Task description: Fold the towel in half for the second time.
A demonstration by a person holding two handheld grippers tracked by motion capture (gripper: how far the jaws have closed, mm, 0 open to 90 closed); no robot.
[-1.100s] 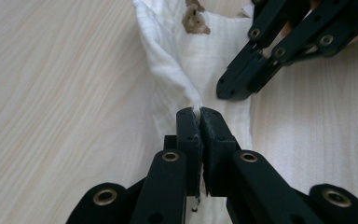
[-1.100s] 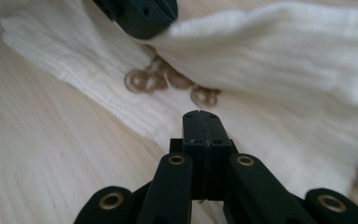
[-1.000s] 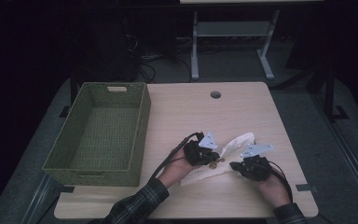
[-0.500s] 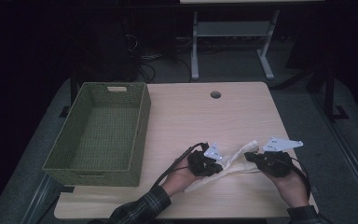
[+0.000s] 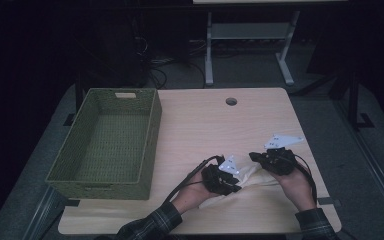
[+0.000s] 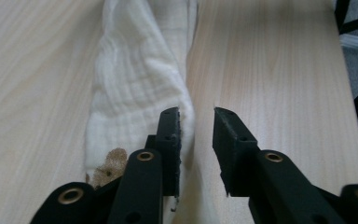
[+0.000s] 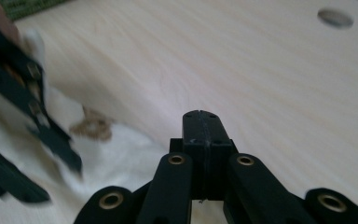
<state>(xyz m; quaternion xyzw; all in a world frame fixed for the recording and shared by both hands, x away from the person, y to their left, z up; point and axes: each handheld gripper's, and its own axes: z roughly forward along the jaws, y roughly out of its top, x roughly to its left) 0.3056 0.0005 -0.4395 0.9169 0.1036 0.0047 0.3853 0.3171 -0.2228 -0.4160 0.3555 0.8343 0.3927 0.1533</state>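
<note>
Two hand-held grippers work at the near edge of a light wooden table (image 5: 205, 120); a white cloth (image 5: 245, 179) lies crumpled on the tabletop between and partly beneath them. Left gripper (image 6: 196, 123): jaws apart with nothing between them; the cloth stretches as a long folded band ahead and to the left of the jaws, its edge touching the left jaw, a brown stain (image 6: 112, 161) beside that jaw. Right gripper (image 7: 200, 122): jaws pressed together; whether any cloth is pinched cannot be told; the cloth lies below and to the left of its tips, just beside the blurred left gripper. A green woven basket (image 5: 150, 145) stands well apart at the table's left.
</note>
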